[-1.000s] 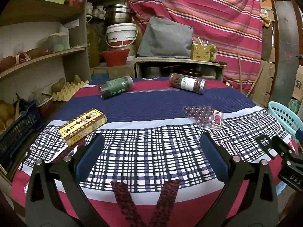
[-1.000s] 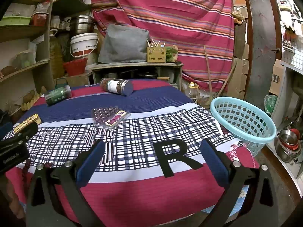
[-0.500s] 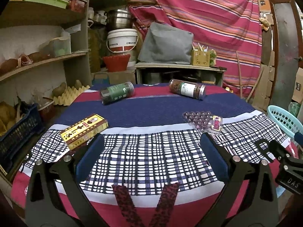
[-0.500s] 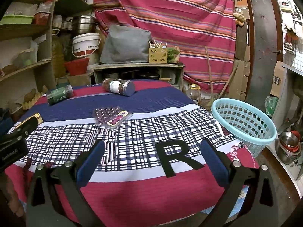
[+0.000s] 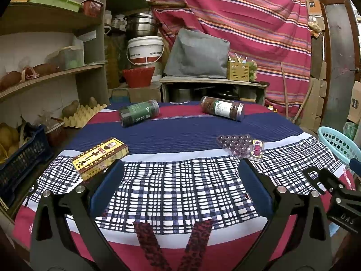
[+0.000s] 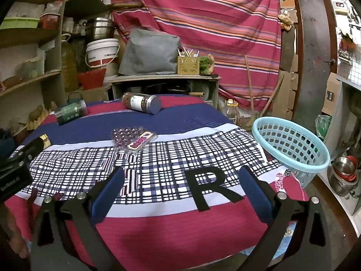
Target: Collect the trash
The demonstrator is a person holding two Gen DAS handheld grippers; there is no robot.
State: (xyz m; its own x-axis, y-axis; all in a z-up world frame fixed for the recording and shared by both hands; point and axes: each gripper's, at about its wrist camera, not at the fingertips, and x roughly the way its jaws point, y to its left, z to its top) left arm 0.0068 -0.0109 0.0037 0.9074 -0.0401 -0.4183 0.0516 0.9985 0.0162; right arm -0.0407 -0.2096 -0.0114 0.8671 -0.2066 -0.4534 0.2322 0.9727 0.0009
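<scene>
Four pieces of trash lie on the cloth-covered round table (image 5: 180,140). A yellow box (image 5: 100,158) lies at the near left. A green-labelled jar (image 5: 138,113) lies on its side at the far left, a brown jar (image 5: 222,108) at the far right. A clear blister tray (image 5: 242,145) with a pink label sits mid-right, also in the right wrist view (image 6: 133,139). A light blue basket (image 6: 291,149) stands past the table's right edge. My left gripper (image 5: 180,187) hovers open over the near checked cloth, holding nothing. My right gripper (image 6: 180,189) is open and holds nothing, above the near edge.
Wooden shelves (image 5: 45,76) with produce and containers line the left. A low cabinet (image 5: 212,88) with a grey bag stands behind the table, a striped curtain (image 5: 237,18) beyond. A dark blue crate (image 5: 22,158) sits left; steel bowls (image 6: 343,171) lie on the floor at right.
Both wrist views have drawn back and tilted up slightly, so the table objects sit a little lower and farther. No object has moved and both grippers stay open.
</scene>
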